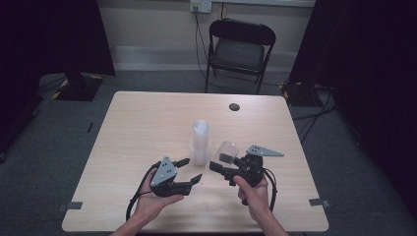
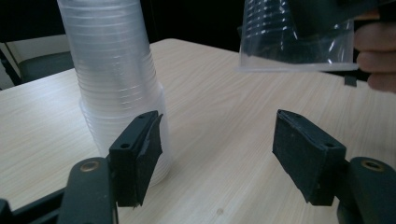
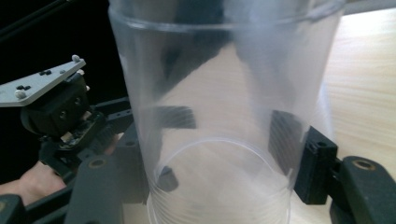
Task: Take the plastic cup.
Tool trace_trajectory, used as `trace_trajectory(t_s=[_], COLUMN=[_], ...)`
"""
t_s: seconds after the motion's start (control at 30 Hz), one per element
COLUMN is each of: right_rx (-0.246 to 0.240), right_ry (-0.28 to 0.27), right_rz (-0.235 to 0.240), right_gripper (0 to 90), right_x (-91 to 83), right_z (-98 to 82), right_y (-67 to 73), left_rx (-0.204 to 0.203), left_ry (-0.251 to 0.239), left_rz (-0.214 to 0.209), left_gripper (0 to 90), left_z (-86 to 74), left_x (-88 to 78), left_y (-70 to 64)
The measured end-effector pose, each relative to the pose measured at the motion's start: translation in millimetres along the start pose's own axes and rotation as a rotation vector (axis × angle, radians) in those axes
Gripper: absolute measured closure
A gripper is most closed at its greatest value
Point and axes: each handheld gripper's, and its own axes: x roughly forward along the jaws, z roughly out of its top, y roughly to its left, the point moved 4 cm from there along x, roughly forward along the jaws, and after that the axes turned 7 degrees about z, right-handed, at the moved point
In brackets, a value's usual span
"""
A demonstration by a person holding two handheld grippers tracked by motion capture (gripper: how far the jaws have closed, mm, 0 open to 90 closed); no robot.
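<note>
The right gripper (image 1: 222,167) has its jaws clamped on a clear cup (image 1: 226,150), held above the table (image 1: 137,128) just right of the cup stack (image 1: 200,143) near the table's middle. The left gripper (image 1: 189,170) sits left of the stack, jaws open and empty; no earlier frame shows their motion. The thin cup could buckle or slip if squeezed harder, and the left jaws, close to the stack's base, could knock the tall stack over.
</note>
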Motion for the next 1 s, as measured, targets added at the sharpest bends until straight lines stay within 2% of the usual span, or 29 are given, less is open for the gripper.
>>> trace_trajectory(t_s=[0.07, 0.13, 0.3, 0.43, 0.57, 0.6, 0.7, 0.87, 0.93, 1.0], right_rx=[0.021, 0.052, 0.064, 0.091, 0.148, 0.148, 0.2, 0.224, 0.238, 0.243], right_ry=[-0.001, -0.004, 0.001, 0.004, 0.005, 0.005, 0.009, 0.016, 0.019, 0.028], right_rz=[0.014, 0.038, 0.054, 0.081, 0.128, 0.128, 0.161, 0.191, 0.199, 0.206], right_gripper=[35.2, 35.2, 35.2, 35.3, 35.7, 35.7, 35.9, 36.1, 36.3, 36.3], right_x=[2.1, 5.3, 8.7, 11.4, 14.0, 14.0, 17.4, 21.6, 23.2, 24.7], right_z=[-0.9, -1.8, -3.4, -4.6, -5.5, -5.5, -7.9, -9.6, -10.1, -11.2], right_y=[1.1, 2.5, 5.2, 7.8, 9.4, 9.4, 10.5, 13.7, 14.9, 16.2], left_rx=[0.017, 0.009, 0.033, 0.053, 0.072, 0.075, 0.081, 0.097, 0.098, 0.102], left_ry=[-0.017, -0.025, -0.053, -0.086, -0.137, -0.143, -0.155, -0.158, -0.153, -0.151], left_rz=[0.002, -0.005, -0.013, -0.001, 0.028, 0.031, 0.04, 0.042, 0.028, 0.041], left_gripper=[34.1, 38.6, 45.5, 50.2, 54.4, 54.4, 56.8, 59.9, 61.4, 61.7], left_z=[-0.4, -0.5, 0.1, 0.1, 4.3, 4.7, 5.2, 5.2, 5.1, 4.9], left_x=[0.0, 0.3, 0.8, 0.1, -2.7, -3.0, -3.4, -2.1, -1.3, -0.8], left_y=[-2.1, -3.8, -9.2, -13.5, -15.3, -15.2, -14.8, -17.6, -18.8, -18.9])
